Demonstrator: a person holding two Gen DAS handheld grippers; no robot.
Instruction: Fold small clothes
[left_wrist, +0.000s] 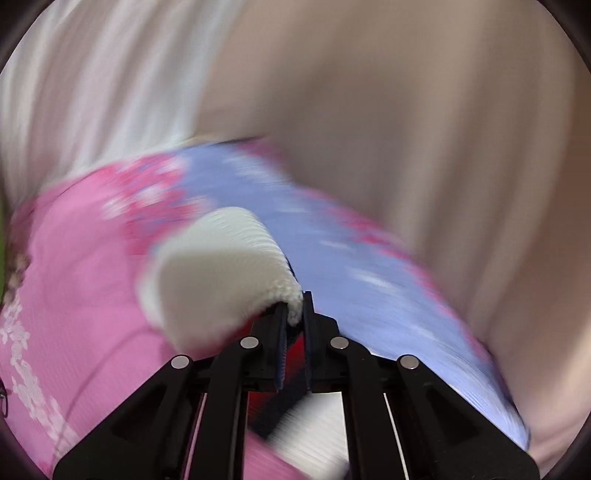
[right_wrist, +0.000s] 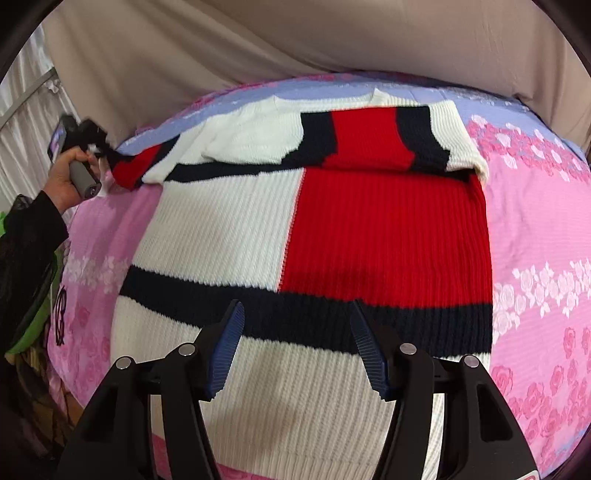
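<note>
On floral bedsheet (right_wrist: 535, 236): sweater (right_wrist: 258, 229). Left gripper (left_wrist: 294, 314) clamps white cuff (left_wrist: 221, 266), surroundings motion-blurred. Right gripper (right_wrist: 297, 347) hovers, jaws apart; hem cut off below.

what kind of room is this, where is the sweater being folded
Probably a bedroom: the knit sweater lies on a bed covered by a pink and lilac rose-print sheet, with beige fabric draped behind it and white curtains at the left.

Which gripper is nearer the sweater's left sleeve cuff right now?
Left. The left gripper is shut on the cuff, lifting it off the bed. The right gripper hangs open over the sweater's hem, well away.
</note>
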